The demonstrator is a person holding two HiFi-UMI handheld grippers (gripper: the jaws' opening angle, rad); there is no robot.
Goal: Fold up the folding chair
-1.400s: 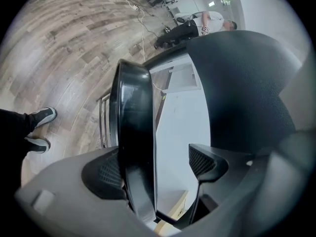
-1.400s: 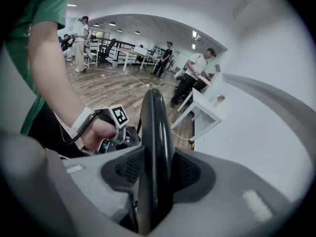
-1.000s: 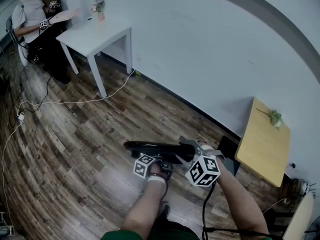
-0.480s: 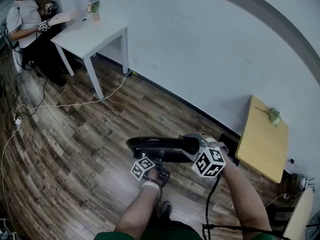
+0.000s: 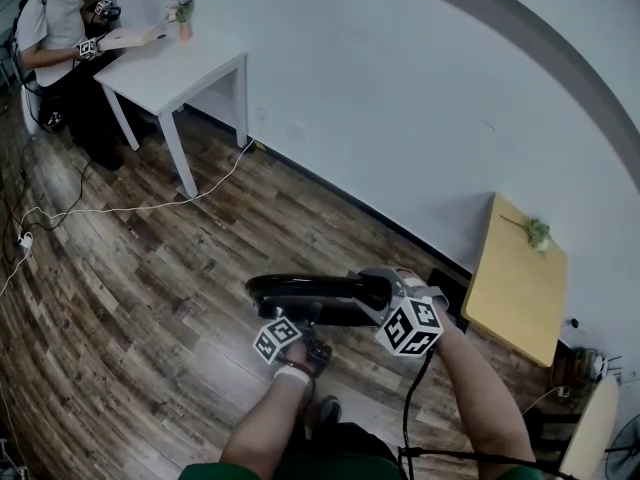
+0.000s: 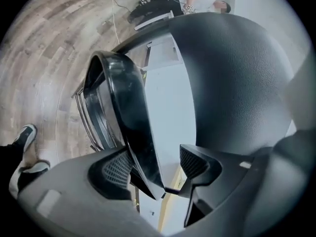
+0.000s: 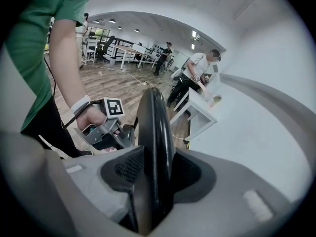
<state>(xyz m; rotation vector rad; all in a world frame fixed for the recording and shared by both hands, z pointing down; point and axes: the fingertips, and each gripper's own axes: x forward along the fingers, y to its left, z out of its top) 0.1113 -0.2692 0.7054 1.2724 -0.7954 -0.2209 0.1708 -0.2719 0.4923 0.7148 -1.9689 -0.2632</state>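
The black folding chair [image 5: 300, 290] stands on the wood floor in front of me, seen from above as a dark top edge. My right gripper [image 5: 378, 303] grips its right end. In the right gripper view the thin black panel [image 7: 154, 122] is pinched between both pads, so the right gripper [image 7: 154, 169] is shut on it. My left gripper [image 5: 310, 343] reaches in from below that edge. In the left gripper view a glossy black chair edge [image 6: 123, 117] runs between the jaws of the left gripper [image 6: 155, 169] and lies against the left pad [image 6: 116, 169], with a gap to the right pad.
A white table [image 5: 190, 68] stands at the far left by the wall, with a seated person [image 5: 45, 28] beside it. A white cable [image 5: 120, 206] trails across the floor. A wooden tabletop [image 5: 515, 283] is at the right. My shoe [image 6: 24, 135] is close to the chair's legs.
The left gripper's marker cube has turned and slid slightly left under the chair's top edge. The right gripper stays clamped on the chair's right end.
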